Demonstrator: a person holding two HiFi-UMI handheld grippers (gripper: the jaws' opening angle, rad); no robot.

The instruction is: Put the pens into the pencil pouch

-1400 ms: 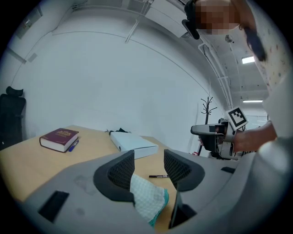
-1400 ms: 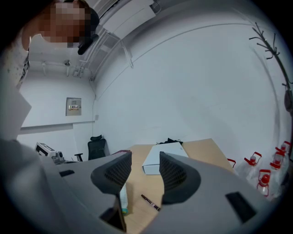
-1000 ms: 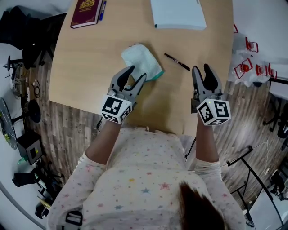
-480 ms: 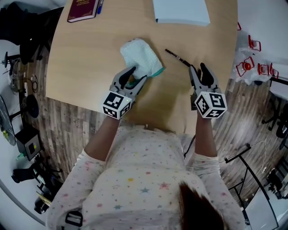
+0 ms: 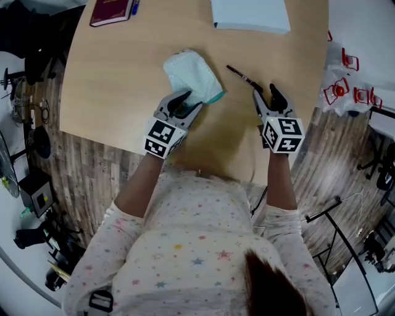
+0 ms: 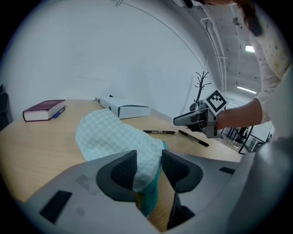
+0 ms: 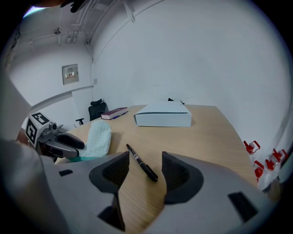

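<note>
The pencil pouch (image 5: 191,75), pale checked cloth with a teal rim, lies on the wooden table (image 5: 111,80). My left gripper (image 5: 187,100) sits at its near end. Its jaws have just been closing, with the pouch's teal-edged end (image 6: 146,155) between them and a gap still showing. In the head view a black pen (image 5: 239,74) lies to the right of the pouch. In the left gripper view there appear to be two black pens (image 6: 159,132) lying nearly end to end. My right gripper (image 5: 265,92) is open just short of the pen (image 7: 142,163), whose near end lies between the jaws.
A white box (image 5: 250,13) sits at the far edge of the table. A maroon book (image 5: 111,11) with a blue pen (image 5: 134,6) beside it lies far left. Red items (image 5: 338,92) sit off the table's right edge. The near table edge runs below both grippers.
Both grippers have sunk toward the table. The left jaws have narrowed around the pouch's near end. The right gripper has come closer to the pen.
</note>
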